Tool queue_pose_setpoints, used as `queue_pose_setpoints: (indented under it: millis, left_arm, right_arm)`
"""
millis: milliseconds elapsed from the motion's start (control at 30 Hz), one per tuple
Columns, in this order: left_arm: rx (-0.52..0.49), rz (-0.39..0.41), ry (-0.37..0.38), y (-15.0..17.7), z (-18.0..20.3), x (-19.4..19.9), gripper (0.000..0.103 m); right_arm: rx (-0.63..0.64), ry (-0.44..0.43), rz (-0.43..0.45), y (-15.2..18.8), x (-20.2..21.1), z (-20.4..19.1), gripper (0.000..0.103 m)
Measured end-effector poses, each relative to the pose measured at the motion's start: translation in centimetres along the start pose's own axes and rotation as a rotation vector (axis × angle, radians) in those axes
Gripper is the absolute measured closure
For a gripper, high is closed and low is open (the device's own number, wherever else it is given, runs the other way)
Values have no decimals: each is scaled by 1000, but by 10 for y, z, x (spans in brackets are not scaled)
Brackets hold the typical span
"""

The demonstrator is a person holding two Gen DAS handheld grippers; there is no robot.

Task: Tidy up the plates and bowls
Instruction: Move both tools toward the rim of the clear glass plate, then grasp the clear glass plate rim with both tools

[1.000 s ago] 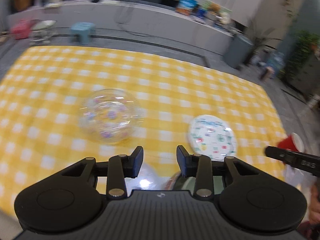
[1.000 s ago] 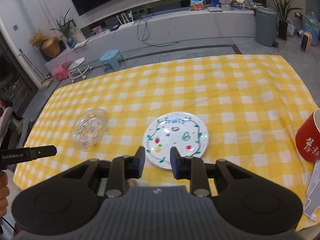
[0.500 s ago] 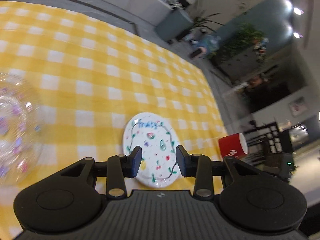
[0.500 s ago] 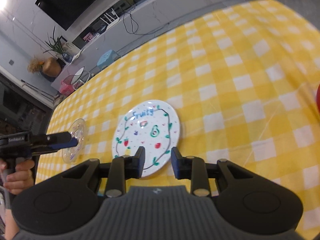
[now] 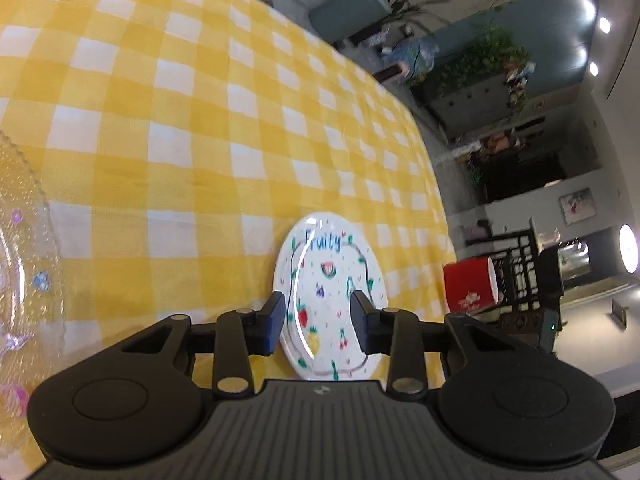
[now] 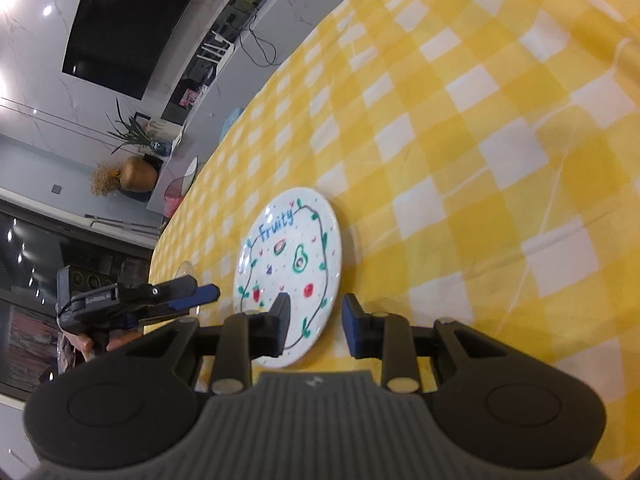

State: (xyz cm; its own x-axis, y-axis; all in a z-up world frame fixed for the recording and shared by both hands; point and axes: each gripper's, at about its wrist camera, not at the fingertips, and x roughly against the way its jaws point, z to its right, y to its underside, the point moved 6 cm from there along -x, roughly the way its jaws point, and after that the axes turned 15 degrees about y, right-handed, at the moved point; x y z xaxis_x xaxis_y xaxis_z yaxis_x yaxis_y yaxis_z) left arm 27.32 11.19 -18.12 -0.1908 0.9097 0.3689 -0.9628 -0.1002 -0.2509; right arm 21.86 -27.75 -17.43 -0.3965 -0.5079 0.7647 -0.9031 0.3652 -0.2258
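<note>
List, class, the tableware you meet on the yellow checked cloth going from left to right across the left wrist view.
Clear glass bowl with coloured flower prints → white round plate painted with fruit and the word "Fruity" → red cup with a white inside.

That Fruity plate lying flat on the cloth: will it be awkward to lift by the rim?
Probably. The Fruity plate shows a bright glare streak, so its glaze is likely slippery. It lies flat on the checked tablecloth, leaving little rim to get under. It looks like stiff ceramic, so it could chip if dropped.
</note>
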Motion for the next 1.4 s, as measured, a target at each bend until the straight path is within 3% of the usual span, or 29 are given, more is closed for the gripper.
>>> queue_pose_setpoints:
  millis: [67,200,367,433,567,667,767,833,1067,1267,1400]
  left_arm:
    - [18,-4,37,1,-3,-3,63]
    - [34,-22,22,3,-13,-9,69]
    - [-9,38,-2,-4,0,17,69]
    - [-19,92,-74,-9,8,38,69]
    - [-45,249,-310,-6,22,100,69]
    - [116,376,-330,4,10,149,69]
    - [168,500,-462,16,1,191,69]
    - [234,565,-538,26,-10,212,69]
    - [285,575,-378,37,-51,241,69]
    - [318,561,-226,36,-87,239,73]
    - [320,549,-142,35,-99,232,78]
  right_arm:
    - [-18,-22,-4,0,-2,2,74]
    - [-61,-68,0,-1,-7,6,74]
    - [-51,-59,25,-3,-5,8,74]
    - [-42,-57,49,-5,1,6,74]
    - [9,-53,70,-7,16,-22,74]
    - [150,21,-31,0,15,-73,74]
    - [205,-52,-46,-1,14,-131,74]
    - [256,-40,-69,-1,1,-169,74]
    - [360,-45,-198,8,-76,-256,74]
    - [309,-14,-336,12,-140,-266,74]
    - [324,47,-336,3,-166,-264,74]
